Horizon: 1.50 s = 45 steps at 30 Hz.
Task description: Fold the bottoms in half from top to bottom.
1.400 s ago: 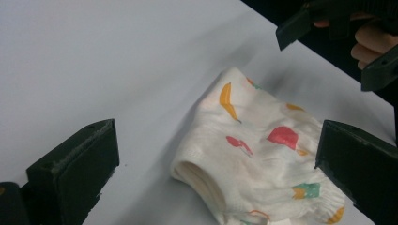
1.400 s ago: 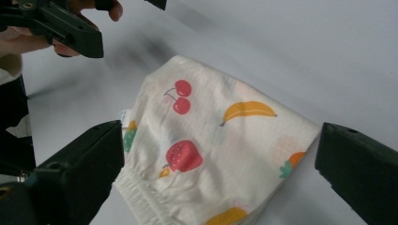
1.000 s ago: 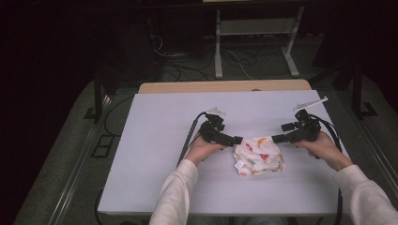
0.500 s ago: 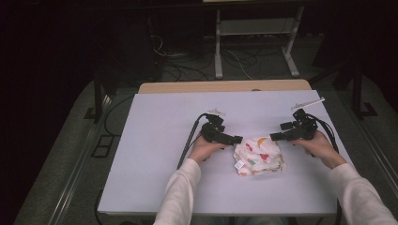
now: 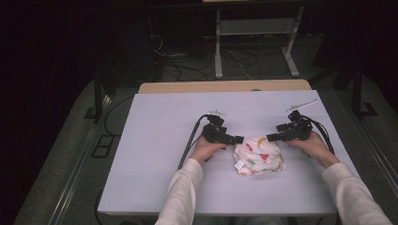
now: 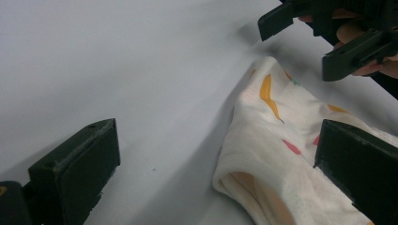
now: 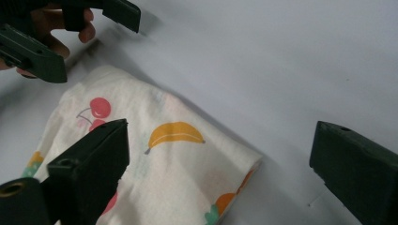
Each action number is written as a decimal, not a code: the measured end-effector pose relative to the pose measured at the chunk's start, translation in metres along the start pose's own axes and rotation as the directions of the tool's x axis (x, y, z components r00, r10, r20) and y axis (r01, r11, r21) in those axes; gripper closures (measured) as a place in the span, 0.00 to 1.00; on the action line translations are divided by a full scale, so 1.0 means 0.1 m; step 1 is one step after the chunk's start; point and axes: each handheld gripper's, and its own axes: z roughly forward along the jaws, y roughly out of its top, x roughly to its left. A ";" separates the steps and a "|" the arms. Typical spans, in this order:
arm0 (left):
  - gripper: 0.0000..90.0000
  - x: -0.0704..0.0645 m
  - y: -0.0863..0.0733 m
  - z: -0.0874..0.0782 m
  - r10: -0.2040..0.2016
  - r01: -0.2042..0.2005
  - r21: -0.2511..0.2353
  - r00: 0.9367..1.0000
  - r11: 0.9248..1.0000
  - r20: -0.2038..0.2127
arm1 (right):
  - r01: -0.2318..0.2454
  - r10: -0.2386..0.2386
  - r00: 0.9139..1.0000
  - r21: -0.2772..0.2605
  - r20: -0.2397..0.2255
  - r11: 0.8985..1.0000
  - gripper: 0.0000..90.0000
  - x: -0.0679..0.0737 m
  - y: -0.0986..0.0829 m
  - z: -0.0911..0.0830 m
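Observation:
A folded white cloth [image 5: 258, 156] printed with fruit lies on the pale table [image 5: 155, 140], right of centre. My left gripper [image 5: 239, 139] hovers at its upper left corner, open, jaws spread wide over the cloth's edge [image 6: 263, 140]. My right gripper [image 5: 271, 137] is at the cloth's upper right corner, also open, with the banana-print fold [image 7: 178, 140] between its jaws. Neither gripper holds the cloth. The two sets of jaw tips point toward each other a short way apart.
A small white stick-like item [image 5: 301, 103] lies near the table's far right corner. Cables trail from both grippers across the table. A wooden strip [image 5: 225, 86] borders the far edge; beyond it are a dark floor, cables and metal stand legs [image 5: 256, 42].
Both grippers have drifted slightly toward the cloth's top edge and toward each other. The cloth has not moved.

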 end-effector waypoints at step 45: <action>0.90 -0.13 0.07 -0.34 0.068 -0.066 0.039 0.996 0.997 -0.062 | 0.043 -0.042 0.999 0.030 -0.023 0.999 0.95 0.20 0.17 0.18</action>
